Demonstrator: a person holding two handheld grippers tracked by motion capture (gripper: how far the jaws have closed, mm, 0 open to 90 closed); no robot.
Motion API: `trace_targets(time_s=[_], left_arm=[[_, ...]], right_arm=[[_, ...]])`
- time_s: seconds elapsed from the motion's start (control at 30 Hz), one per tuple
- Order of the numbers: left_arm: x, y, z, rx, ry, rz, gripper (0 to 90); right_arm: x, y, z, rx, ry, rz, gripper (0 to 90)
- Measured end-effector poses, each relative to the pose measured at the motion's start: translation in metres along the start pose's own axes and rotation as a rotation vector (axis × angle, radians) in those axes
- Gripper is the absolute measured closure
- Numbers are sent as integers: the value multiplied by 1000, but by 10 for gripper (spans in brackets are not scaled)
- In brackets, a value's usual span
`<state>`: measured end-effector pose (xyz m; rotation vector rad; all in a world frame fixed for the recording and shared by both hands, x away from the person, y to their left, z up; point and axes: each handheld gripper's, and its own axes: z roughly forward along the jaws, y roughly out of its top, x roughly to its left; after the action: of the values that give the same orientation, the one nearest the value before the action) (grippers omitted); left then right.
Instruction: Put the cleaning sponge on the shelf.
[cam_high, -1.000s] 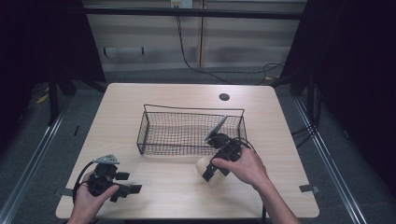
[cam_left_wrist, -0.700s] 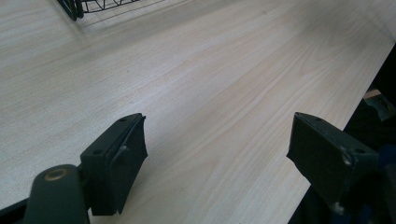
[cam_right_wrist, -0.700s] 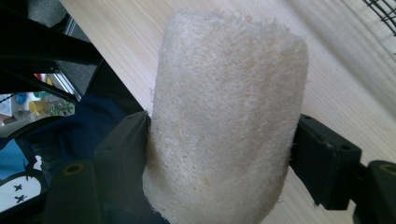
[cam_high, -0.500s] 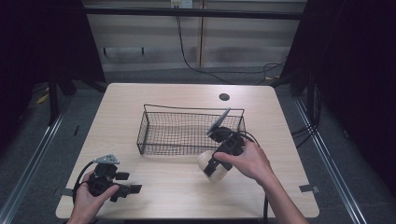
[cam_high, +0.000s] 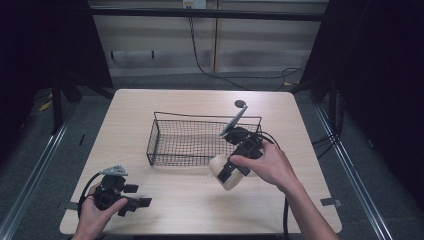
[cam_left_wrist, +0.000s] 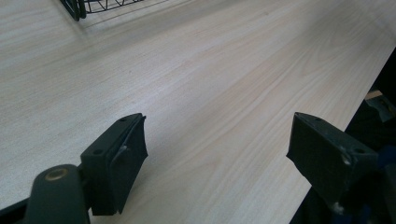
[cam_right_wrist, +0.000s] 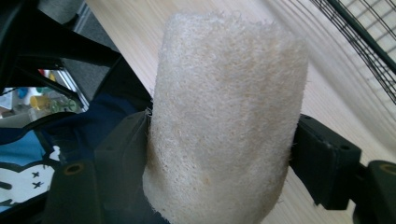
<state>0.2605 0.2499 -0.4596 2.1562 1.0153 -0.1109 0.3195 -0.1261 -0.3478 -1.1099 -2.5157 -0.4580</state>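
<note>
The right gripper is pinching a pale loofah sponge at lower centre of the high view, just in front of the wire basket, so it is likely needing a firm squeeze and clearance over the near rim, while the left gripper is resting spread at lower left.

A pale wooden table with rounded corners stands on a grey carpeted floor. Behind it runs a light wood-panelled wall with a black cable hanging down it. Dark black curtains flank both sides, and metal floor rails border the table.
</note>
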Motion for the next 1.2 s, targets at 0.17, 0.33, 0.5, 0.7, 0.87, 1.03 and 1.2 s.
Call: trace_targets(time_s=[0.17, 0.33, 0.5, 0.7, 0.87, 1.03, 1.2], left_arm=[[0, 0, 0, 1, 0, 1, 191], [0, 0, 0, 3, -3, 1, 191], [0, 0, 0, 2, -4, 0, 191], [0, 0, 0, 2, 0, 2, 191], [0, 0, 0, -3, 0, -1, 191], [1, 0, 0, 3, -3, 0, 191], [1, 0, 0, 0, -1, -2, 191]], right_arm=[[0, 3, -4, 1, 0, 8, 248], [-3, 7, -14, -7, 23, 13, 248], [-6, 12, -22, -14, 32, 23, 248], [-12, 18, -29, -31, 13, 44, 248], [-17, 22, -32, -42, -6, 60, 248], [-26, 24, -34, -47, -12, 109, 248], [-36, 23, -37, -63, -23, 143, 248]])
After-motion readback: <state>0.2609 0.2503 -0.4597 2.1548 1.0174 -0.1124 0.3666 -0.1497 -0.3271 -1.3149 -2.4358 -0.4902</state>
